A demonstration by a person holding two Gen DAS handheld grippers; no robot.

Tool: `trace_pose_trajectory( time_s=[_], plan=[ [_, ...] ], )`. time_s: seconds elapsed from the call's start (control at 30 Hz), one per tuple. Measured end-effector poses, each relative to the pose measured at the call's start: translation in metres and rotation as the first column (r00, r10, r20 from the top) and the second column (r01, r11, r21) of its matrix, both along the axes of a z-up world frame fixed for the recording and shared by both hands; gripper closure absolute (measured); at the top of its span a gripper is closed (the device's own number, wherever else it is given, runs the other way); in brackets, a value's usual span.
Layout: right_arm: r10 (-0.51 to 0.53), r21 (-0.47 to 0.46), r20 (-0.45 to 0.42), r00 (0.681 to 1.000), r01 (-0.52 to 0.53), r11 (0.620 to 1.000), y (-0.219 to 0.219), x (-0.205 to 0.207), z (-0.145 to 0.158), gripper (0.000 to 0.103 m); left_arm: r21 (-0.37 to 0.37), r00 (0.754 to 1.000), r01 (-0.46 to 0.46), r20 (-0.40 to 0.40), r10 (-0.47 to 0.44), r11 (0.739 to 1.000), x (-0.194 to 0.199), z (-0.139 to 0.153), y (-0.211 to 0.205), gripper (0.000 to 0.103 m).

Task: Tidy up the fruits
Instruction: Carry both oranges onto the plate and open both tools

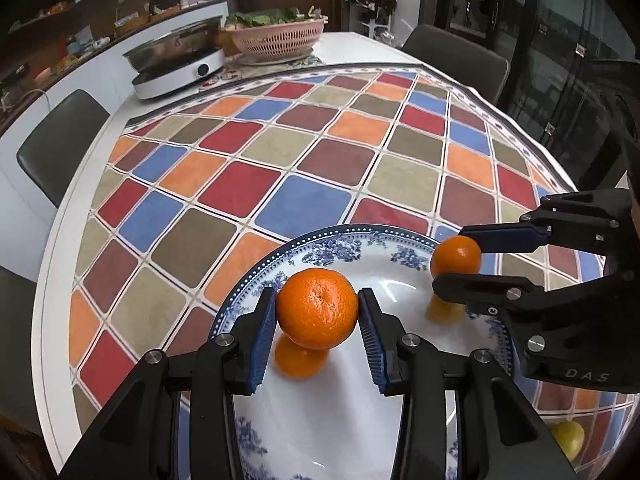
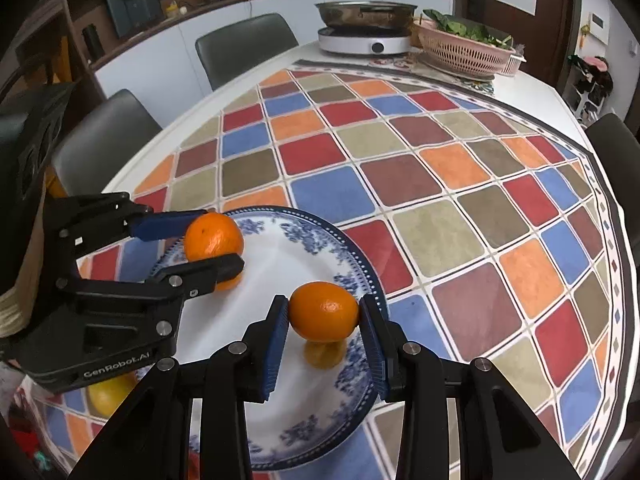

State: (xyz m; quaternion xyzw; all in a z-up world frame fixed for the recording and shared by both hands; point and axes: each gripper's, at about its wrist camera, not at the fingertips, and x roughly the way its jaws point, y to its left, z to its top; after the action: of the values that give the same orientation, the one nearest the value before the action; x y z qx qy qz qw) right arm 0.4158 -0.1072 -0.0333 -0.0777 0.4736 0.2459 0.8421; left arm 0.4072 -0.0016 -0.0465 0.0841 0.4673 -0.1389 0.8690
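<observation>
Two oranges hang just above a blue-and-white plate (image 1: 344, 236), each pinched in its own tool. The left tool (image 1: 318, 310) grips the larger orange (image 1: 317, 308) between its ribbed blue pads, narrowly set; the right tool (image 2: 324, 312) clamps the smaller orange (image 2: 323, 311) the same way. Both fruits cast orange reflections on the plate's glossy white centre (neither seems to touch it). Nothing lies between the fruits and the plate. A yellowish fruit (image 2: 106, 398) rests on the desk just beside the plate, partly hidden behind the left tool. The desk wears a checked cloth (image 1: 304, 152) of red, blue, orange and olive squares. Farther off stand a steel pan on a white cooker (image 2: 366, 36) and a pink basket (image 2: 464, 50) of greens.
</observation>
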Motion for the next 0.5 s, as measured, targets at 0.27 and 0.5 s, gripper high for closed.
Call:
trace_pose_trajectory(
  time_s=[0.27, 0.5],
  plan=[
    [0.016, 0.015, -0.028, 0.999, -0.016, 1.000, 0.003, 0.007, -0.014, 0.066, -0.007, 1.000, -0.002, -0.009, 0.002, 1.000, 0.007, -0.006, 0.002, 0.053],
    [0.011, 0.040, -0.039, 0.999, -0.010, 0.999, 0.004, 0.010, -0.015, 0.063, 0.025, 1.000, -0.027, 0.002, 0.027, 0.999, 0.003, 0.001, 0.008, 0.048]
  ],
)
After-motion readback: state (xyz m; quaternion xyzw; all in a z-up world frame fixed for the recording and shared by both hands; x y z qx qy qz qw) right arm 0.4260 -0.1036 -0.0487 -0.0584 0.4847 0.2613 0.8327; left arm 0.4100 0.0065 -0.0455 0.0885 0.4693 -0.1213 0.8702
